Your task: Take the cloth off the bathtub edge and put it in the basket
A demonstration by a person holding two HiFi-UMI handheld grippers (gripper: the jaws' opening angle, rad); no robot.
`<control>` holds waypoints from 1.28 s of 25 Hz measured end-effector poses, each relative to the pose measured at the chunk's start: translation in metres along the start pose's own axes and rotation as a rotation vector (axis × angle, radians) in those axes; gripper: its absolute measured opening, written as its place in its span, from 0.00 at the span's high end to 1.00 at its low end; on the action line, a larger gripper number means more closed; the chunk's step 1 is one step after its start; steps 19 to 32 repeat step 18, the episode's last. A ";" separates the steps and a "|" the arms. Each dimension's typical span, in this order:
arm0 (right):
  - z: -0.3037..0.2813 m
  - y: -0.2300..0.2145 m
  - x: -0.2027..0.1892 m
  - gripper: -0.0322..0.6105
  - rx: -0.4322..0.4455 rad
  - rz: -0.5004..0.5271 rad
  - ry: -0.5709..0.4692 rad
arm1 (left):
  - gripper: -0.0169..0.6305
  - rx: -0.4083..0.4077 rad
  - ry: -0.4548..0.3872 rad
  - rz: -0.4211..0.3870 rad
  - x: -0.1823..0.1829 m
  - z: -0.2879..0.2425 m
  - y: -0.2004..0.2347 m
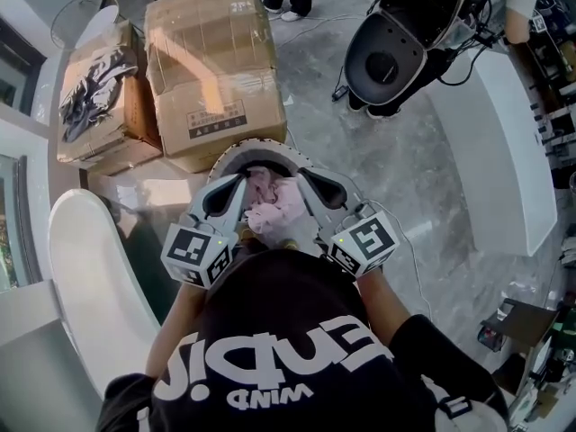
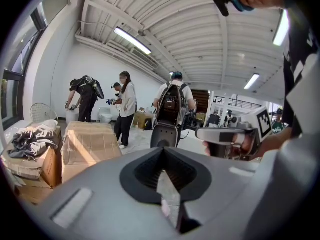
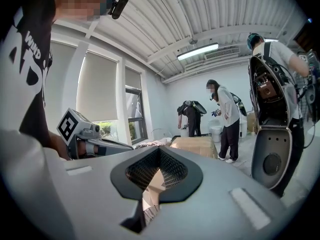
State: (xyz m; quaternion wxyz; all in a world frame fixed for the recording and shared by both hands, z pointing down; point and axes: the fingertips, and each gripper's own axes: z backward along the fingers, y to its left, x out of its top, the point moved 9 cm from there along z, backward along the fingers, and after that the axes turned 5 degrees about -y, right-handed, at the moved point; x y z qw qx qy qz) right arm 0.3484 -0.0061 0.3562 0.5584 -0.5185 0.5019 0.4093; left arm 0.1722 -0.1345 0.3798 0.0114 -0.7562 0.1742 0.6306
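Head view first: the pink cloth (image 1: 273, 202) is in the basket (image 1: 236, 150), bunched in a soft heap and well apart from the white bathtub (image 1: 90, 277) on the left, so the job looks as good as done! The left claw (image 1: 241, 180) and right claw (image 1: 304, 175) flank the heap, one on either side, with cardboard boxes (image 1: 211, 70) on the far side. Now the left gripper view: jaws together, nothing pinched, and what may be a sliver of pink shows through the slit below. Right gripper view, same story: jaws together and empty. That cloth looks light and limp, and I'd expect it to crumple rather than slide. If it needs a tuck, I'd pinch a raised fold near the top of the heap, not a trailing edge.
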 end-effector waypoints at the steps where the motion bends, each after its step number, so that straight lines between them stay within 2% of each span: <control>1: 0.000 0.000 0.000 0.94 0.002 0.000 0.001 | 0.98 0.003 0.000 0.001 -0.001 0.001 0.000; 32: -0.006 -0.005 0.005 0.94 0.015 0.019 0.018 | 0.98 0.023 0.006 0.007 -0.002 -0.002 0.007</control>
